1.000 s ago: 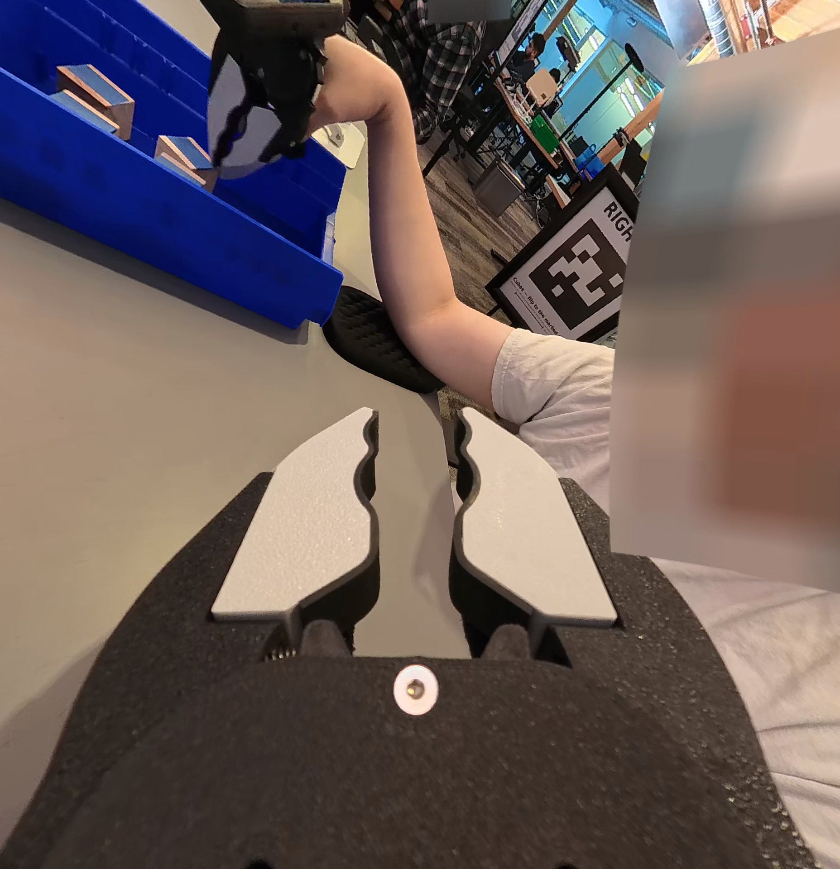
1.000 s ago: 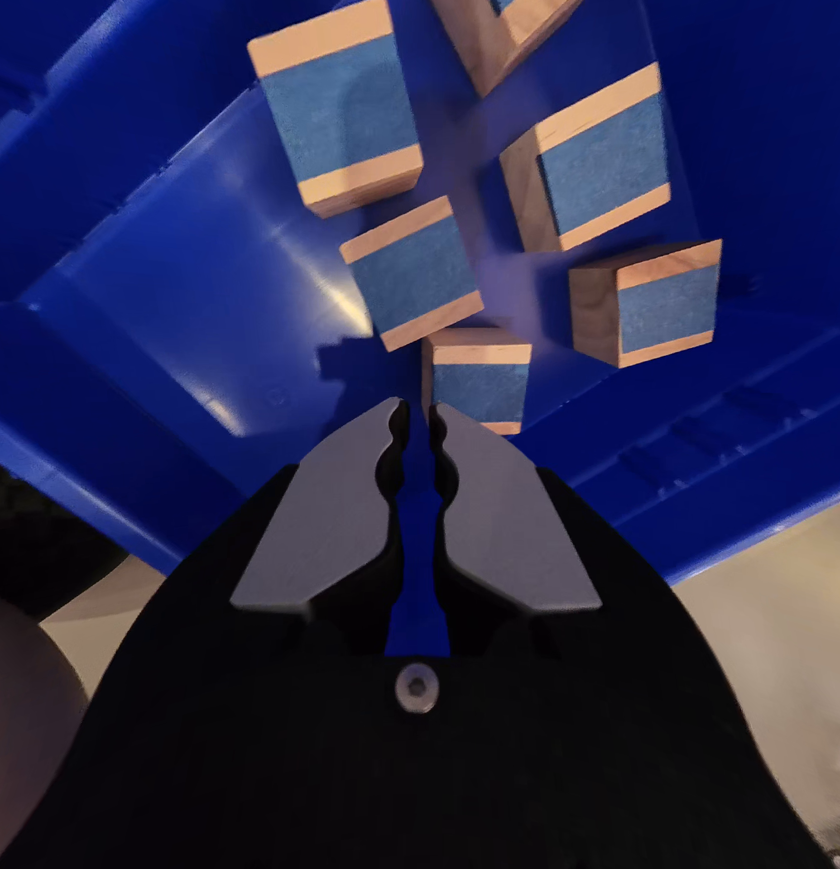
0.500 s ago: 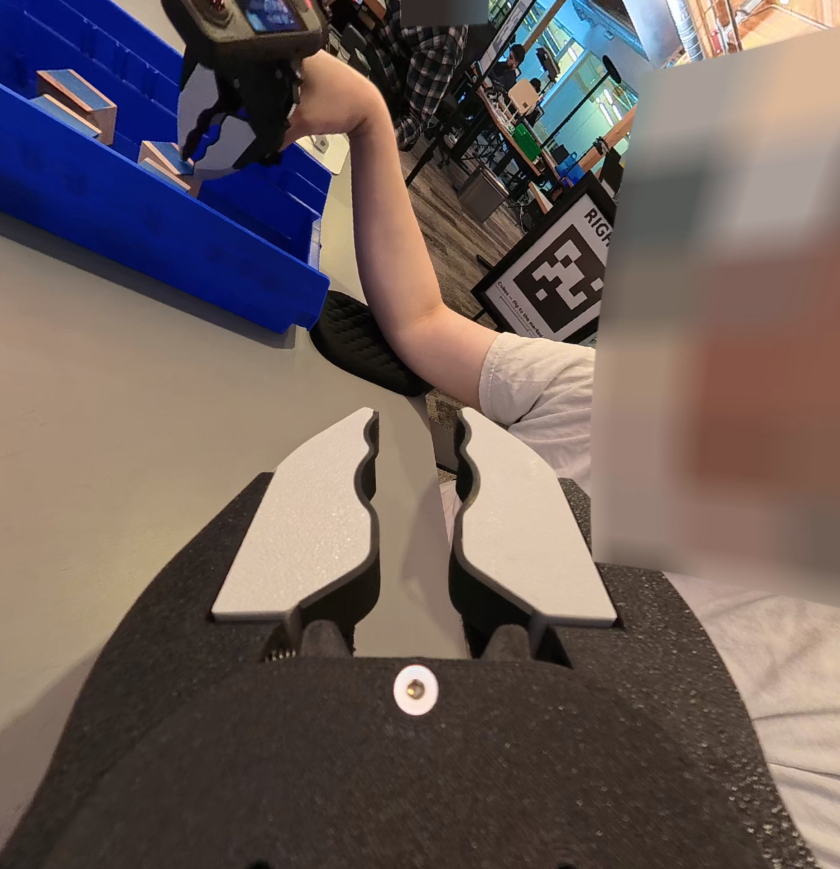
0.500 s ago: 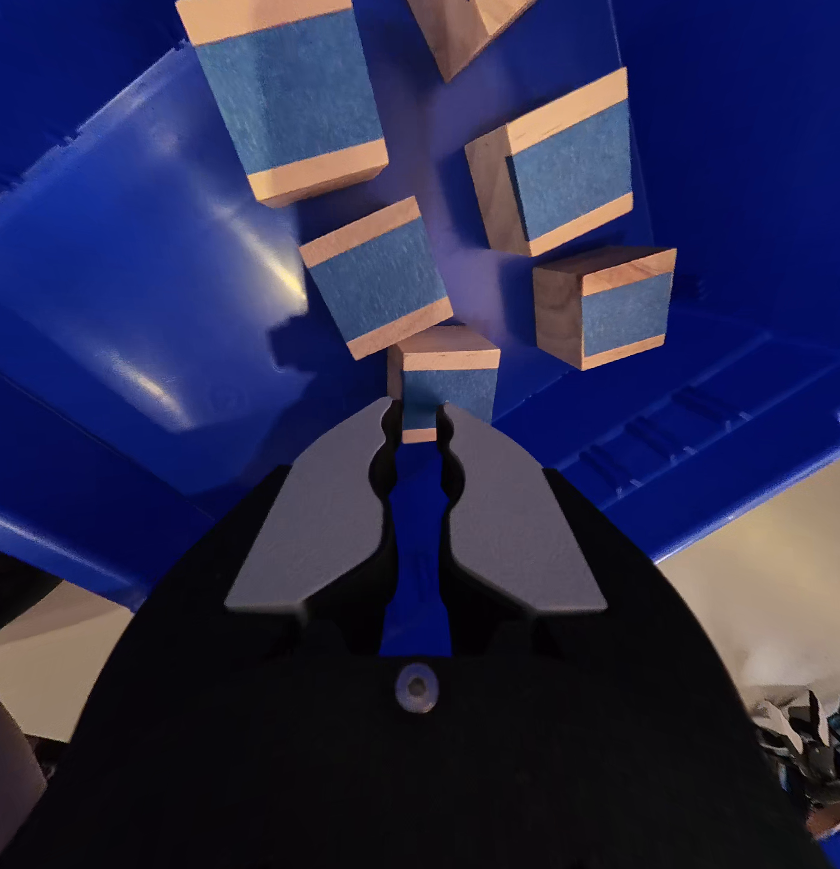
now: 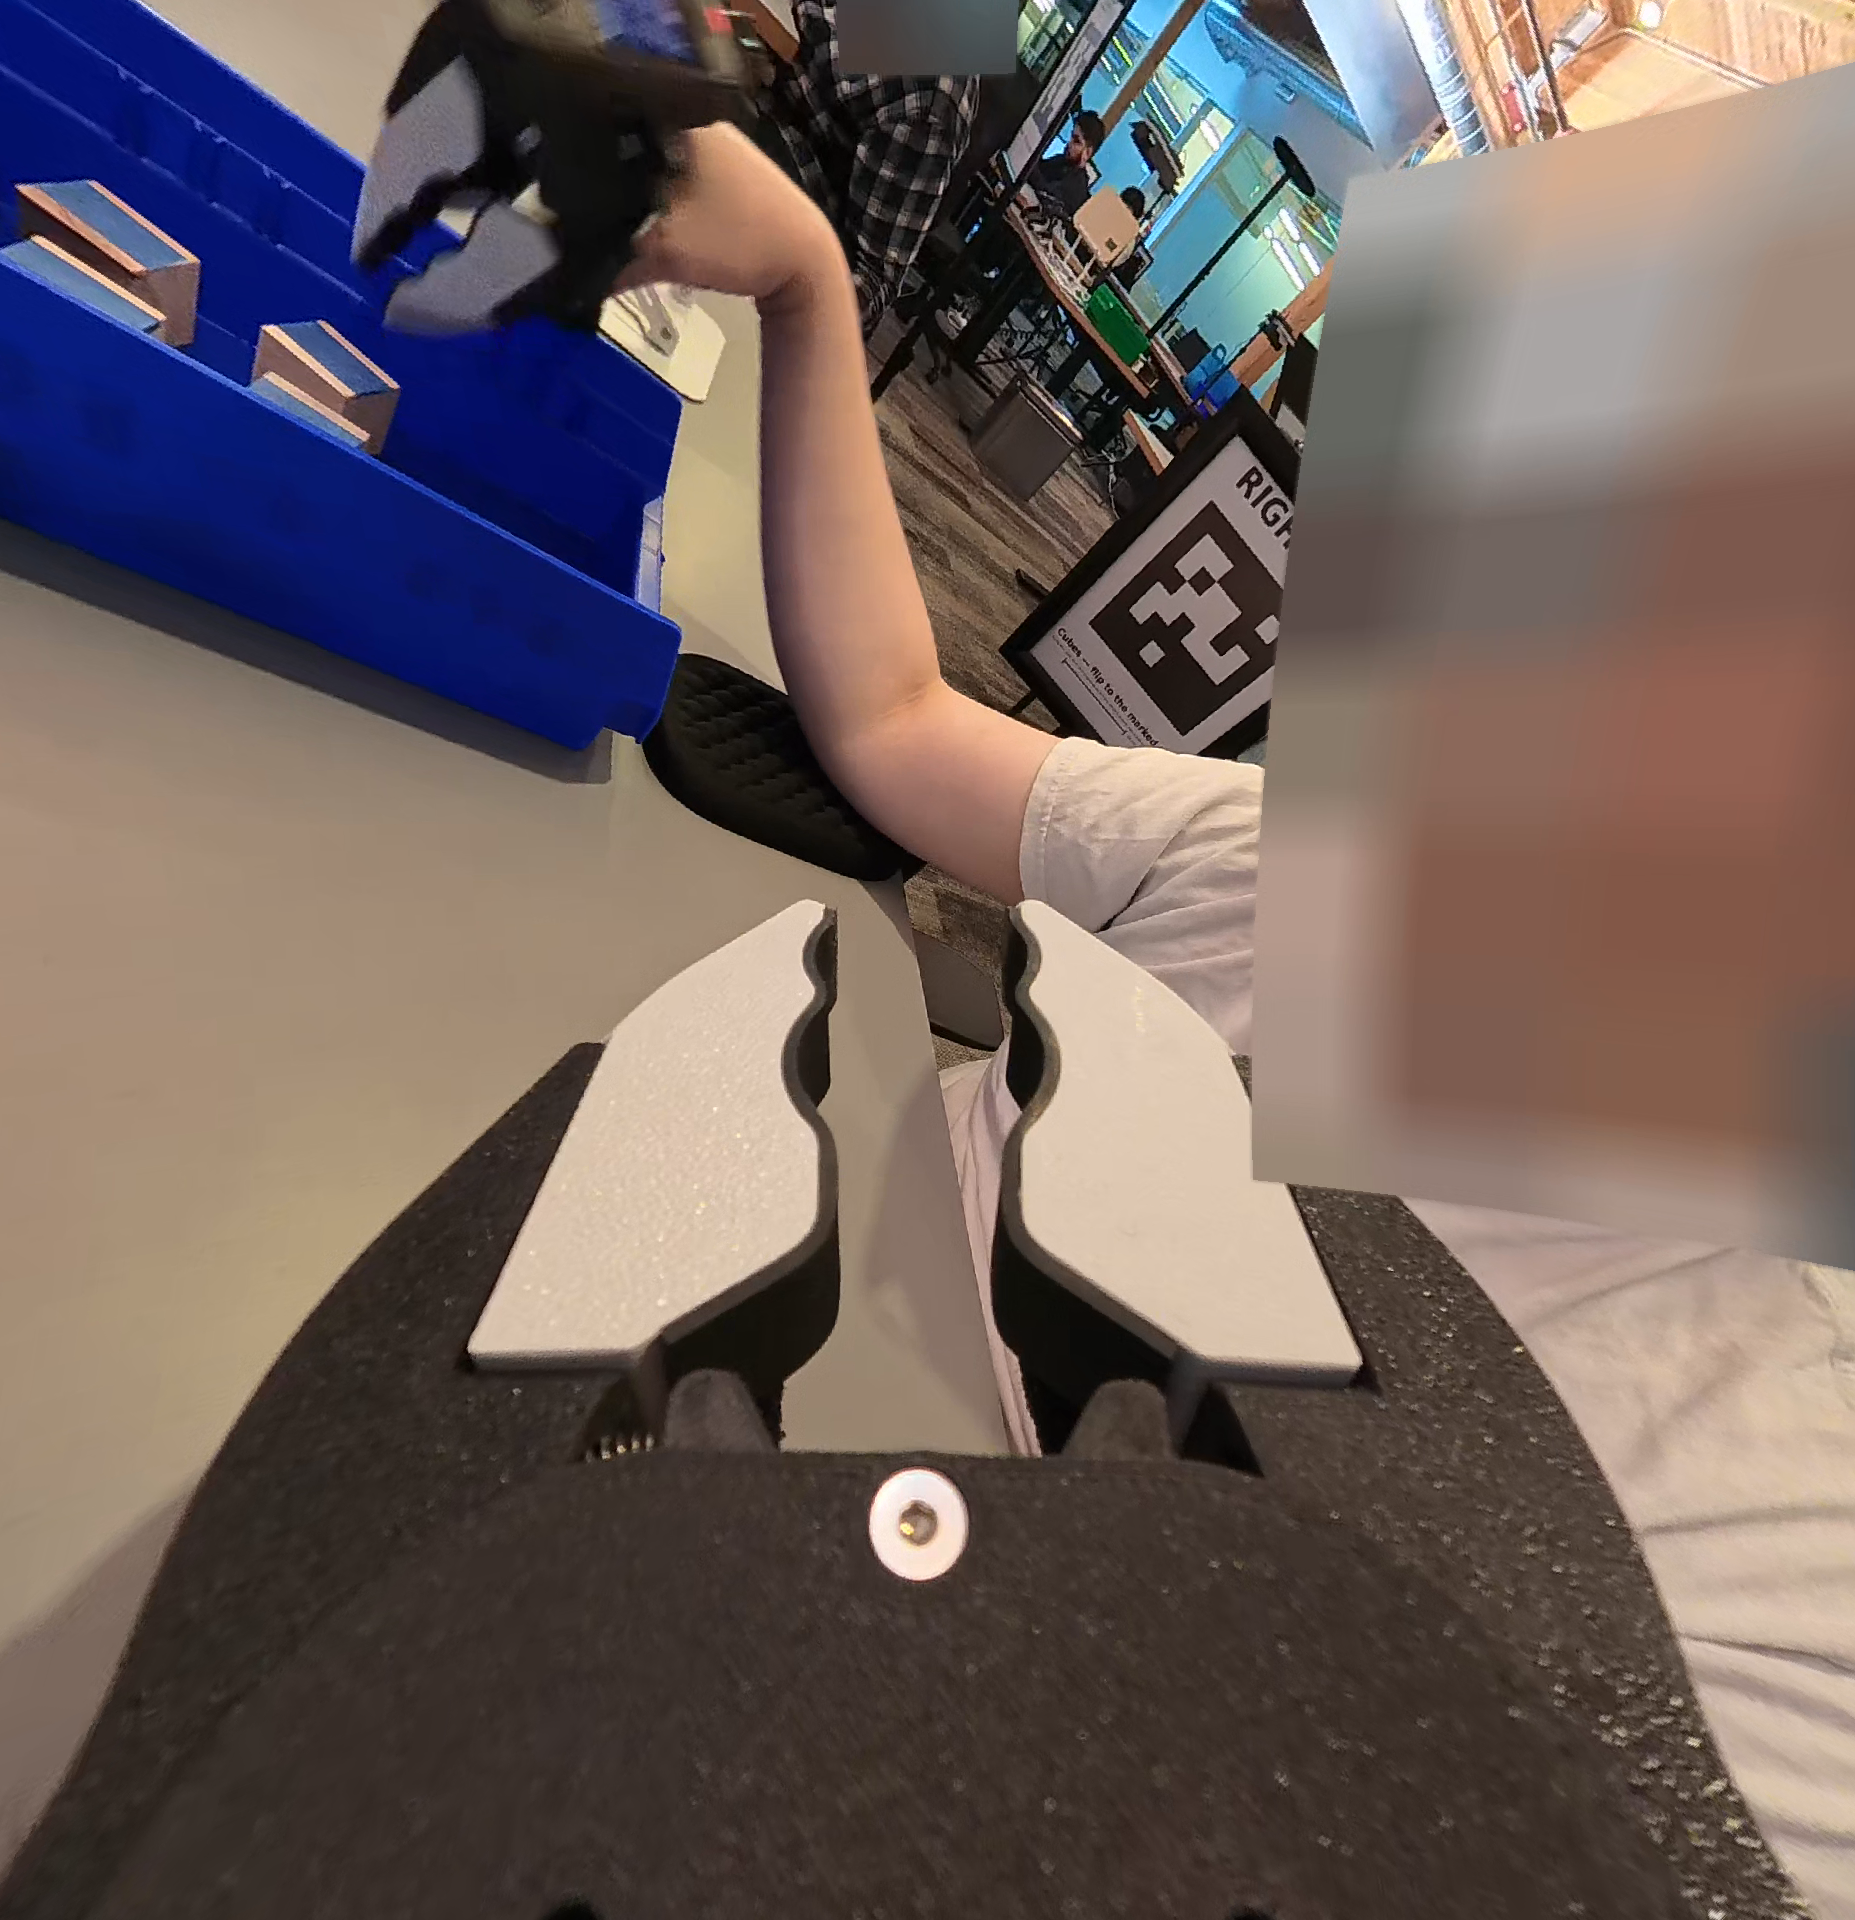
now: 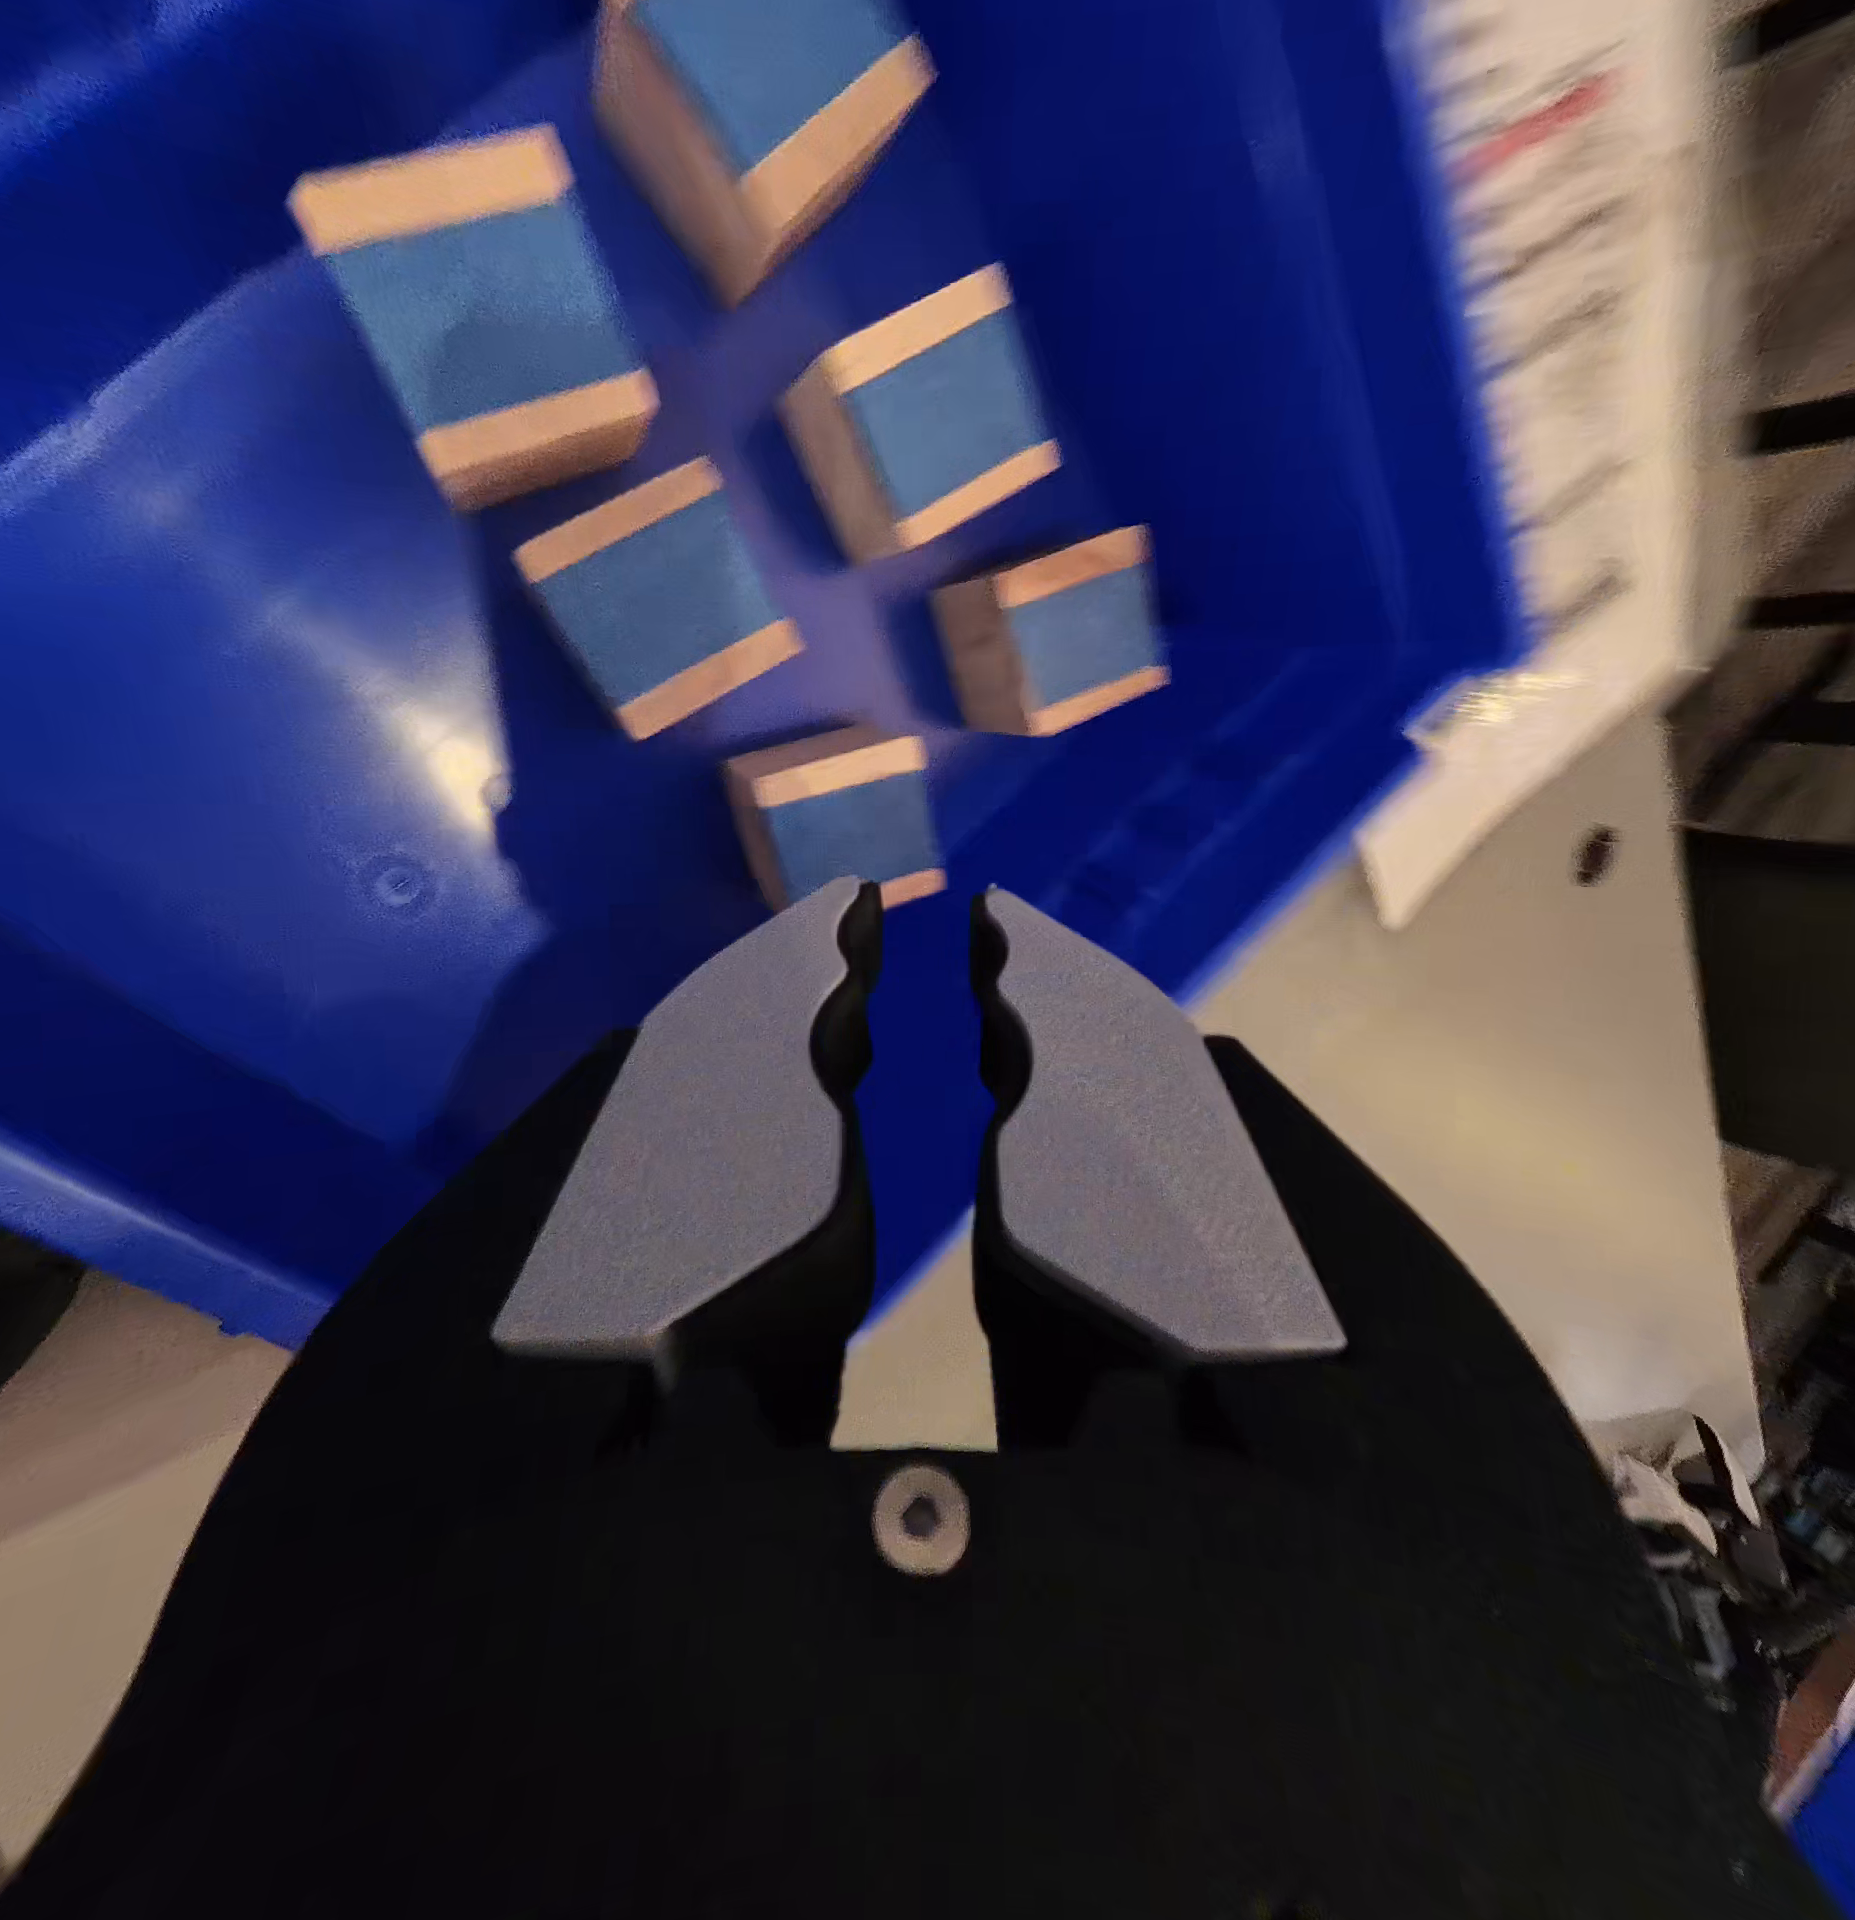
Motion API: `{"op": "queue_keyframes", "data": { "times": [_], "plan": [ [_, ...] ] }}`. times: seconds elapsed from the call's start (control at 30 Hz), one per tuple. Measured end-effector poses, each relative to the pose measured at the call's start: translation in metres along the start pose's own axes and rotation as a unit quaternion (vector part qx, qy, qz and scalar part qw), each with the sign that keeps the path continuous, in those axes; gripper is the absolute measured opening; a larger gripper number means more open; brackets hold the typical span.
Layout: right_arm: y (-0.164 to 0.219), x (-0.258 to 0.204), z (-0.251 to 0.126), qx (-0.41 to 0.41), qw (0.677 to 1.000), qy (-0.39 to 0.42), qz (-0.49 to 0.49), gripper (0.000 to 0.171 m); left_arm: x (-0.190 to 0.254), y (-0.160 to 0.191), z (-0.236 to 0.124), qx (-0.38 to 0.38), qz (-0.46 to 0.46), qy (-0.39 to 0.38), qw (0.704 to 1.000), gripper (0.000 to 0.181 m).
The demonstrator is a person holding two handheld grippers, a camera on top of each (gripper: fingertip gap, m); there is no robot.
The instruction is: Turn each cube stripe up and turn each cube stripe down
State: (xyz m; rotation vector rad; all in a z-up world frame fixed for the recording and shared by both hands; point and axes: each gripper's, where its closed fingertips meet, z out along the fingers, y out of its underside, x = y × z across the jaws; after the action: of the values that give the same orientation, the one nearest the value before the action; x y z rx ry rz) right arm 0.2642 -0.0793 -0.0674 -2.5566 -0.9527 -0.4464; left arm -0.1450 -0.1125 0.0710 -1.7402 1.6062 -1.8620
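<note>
Cubes (image 6: 835,821) lie in the blue bin (image 6: 175,831) just beyond the spread, empty right claw (image 6: 925,902)

Right gripper (image 6: 925,914) parted and empty above blue bin (image 6: 227,727), nearest striped cube (image 6: 840,821) just beyond its tips, five more blurred behind

Your left gripper (image 5: 918,935) has matt grey fingers (image 5: 684,1153) with a fine grainy surface, set in a rough black foam-like body. The blue bin (image 6: 175,727) looks like smooth, glossy plastic with bright reflections. The cubes (image 6: 840,821) show pale bare wood with a matt blue stripe. The table (image 5: 279,987) you work on is smooth and matt grey.
</note>
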Motion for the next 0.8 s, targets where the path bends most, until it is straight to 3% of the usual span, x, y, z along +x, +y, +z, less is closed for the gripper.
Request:
{"op": "queue_keyframes", "data": {
  "times": [0.03,0.13,0.2,0.23,0.27,0.33,0.4,0.47,0.53,0.63,0.8],
  "plan": [
    [-0.001,0.014,-0.013,0.023,0.999,0.034,0.028,0.017,0.002,-0.001,-0.004,0.002,0.002,-0.002,1.0,0.03],
    [0.015,0.048,-0.037,0.063,0.981,0.079,0.166,0.027,0.004,-0.006,-0.026,0.016,0.016,-0.039,0.999,0.029],
    [0.025,0.048,-0.026,0.067,0.969,0.038,0.236,0.034,-0.011,-0.007,-0.051,0.022,0.031,-0.138,0.99,0.029],
    [0.03,0.045,-0.016,0.059,0.966,0.016,0.25,0.037,-0.028,-0.005,-0.071,0.016,0.038,-0.224,0.974,0.029],
    [0.036,0.041,-0.006,0.044,0.965,-0.002,0.258,0.041,-0.047,-0.001,-0.099,0.005,0.045,-0.328,0.944,0.029],
    [0.048,0.037,0.011,0.004,0.962,-0.017,0.272,0.046,-0.073,0.01,-0.168,-0.02,0.051,-0.523,0.851,0.033],
    [0.05,0.03,0.025,-0.013,0.954,-0.051,0.295,0.05,-0.08,0.024,-0.233,-0.022,0.03,-0.652,0.757,0.037],
    [0.055,0.022,0.037,-0.04,0.947,-0.074,0.309,0.048,-0.083,0.04,-0.274,-0.003,-0.007,-0.696,0.718,0.04],
    [0.056,0.014,0.046,-0.063,0.94,-0.102,0.318,0.044,-0.091,0.065,-0.303,0.017,-0.084,-0.7,0.708,0.043],
    [0.052,0.004,0.053,-0.086,0.93,-0.135,0.332,0.021,-0.104,0.114,-0.34,0.012,-0.207,-0.703,0.681,0.052],
    [0.049,0.001,0.053,-0.092,0.912,-0.157,0.367,0.009,-0.116,0.155,-0.385,0.006,-0.28,-0.744,0.607,0.06]
  ]
}}
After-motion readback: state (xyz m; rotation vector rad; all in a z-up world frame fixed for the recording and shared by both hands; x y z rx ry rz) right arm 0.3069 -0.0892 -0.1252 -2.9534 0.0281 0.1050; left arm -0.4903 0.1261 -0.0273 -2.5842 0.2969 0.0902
